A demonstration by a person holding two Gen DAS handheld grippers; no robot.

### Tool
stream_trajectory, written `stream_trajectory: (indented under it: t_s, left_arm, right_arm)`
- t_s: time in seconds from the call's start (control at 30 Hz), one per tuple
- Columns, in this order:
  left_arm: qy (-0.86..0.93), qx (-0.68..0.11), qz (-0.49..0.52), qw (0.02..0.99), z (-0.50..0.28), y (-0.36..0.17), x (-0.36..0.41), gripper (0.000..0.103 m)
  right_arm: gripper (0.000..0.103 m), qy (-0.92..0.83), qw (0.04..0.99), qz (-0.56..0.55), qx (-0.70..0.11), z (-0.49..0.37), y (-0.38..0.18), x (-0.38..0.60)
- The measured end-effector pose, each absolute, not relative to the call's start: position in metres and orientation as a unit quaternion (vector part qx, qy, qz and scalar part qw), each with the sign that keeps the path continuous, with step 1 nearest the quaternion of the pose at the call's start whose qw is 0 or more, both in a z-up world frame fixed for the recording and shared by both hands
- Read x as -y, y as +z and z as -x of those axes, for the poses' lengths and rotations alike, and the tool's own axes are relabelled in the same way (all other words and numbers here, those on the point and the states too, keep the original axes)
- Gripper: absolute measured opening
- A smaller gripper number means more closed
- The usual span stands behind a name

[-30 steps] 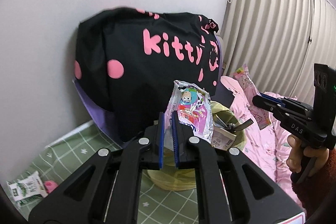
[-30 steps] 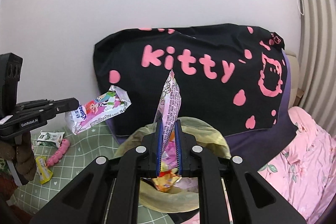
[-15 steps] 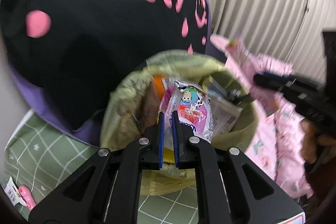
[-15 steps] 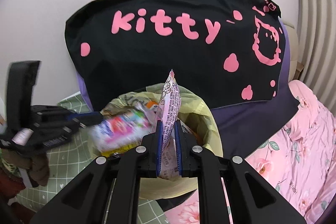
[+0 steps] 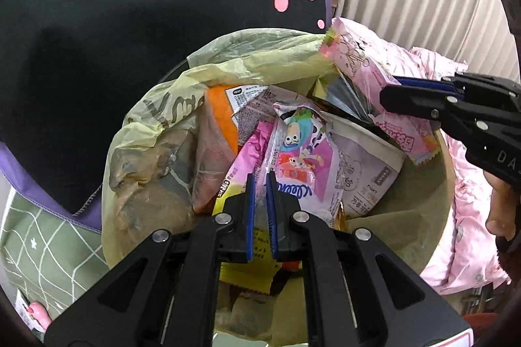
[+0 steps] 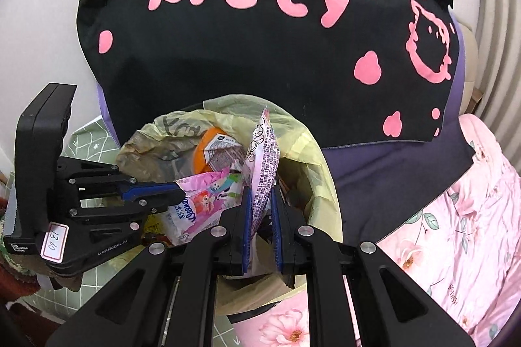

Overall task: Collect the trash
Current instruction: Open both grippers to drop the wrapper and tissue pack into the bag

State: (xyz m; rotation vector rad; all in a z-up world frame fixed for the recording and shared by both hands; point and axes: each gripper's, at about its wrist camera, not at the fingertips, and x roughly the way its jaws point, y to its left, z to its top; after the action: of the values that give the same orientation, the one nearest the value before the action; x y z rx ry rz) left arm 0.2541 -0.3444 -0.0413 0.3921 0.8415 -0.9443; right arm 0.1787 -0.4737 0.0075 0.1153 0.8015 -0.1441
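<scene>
Two items of trash are in hand, both over the mouth of the round bin lined with a pale yellow plastic bag [image 5: 228, 67], which stands on the bed against a black cushion with pink "kitty" lettering [image 6: 260, 47].

Item one: a glossy pink-and-white cartoon-printed tissue wrapper [image 5: 299, 158]. The left gripper [image 5: 259, 216] has its blue-padded fingers pressed nearly together on the wrapper's lower edge. The wrapper's free end lies over the rubbish already in the bin, an orange-and-white packet [image 5: 224, 116] among it.

Item two: a flat pink snack packet with fine print and line drawings [image 6: 263, 164]. The right gripper [image 6: 259, 233] pinches it tight at its lower part, so that it stands upright above the bin's near rim. In the left wrist view its top corner reaches past the far rim, over the liner.

Both grippers point steeply down into the bin, close beside one another.

Risks noted:
- The bin looks well filled; a light wrapper let go onto the heap could slide off it and over the rim onto the pink floral quilt [image 6: 456, 233].
- The snack packet sits near the rim. Released there, it may tip outward and not in.
- The liner is slack and folded inward on one side; a finger could catch it and drag it off the rim.
- The grippers are near enough to knock together on withdrawal.
</scene>
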Motion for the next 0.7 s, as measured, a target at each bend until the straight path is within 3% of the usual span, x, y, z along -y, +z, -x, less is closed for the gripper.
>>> stream_trajectory:
  t_s: [0.7]
  left_arm:
    - [-0.458, -0.412, -0.049, 0.786, -0.277, -0.010, 0.290, 0.007]
  right_arm:
    - [0.012, -0.069, 0.912, -0.057, -0.401, -0.177, 0.003, 0.456]
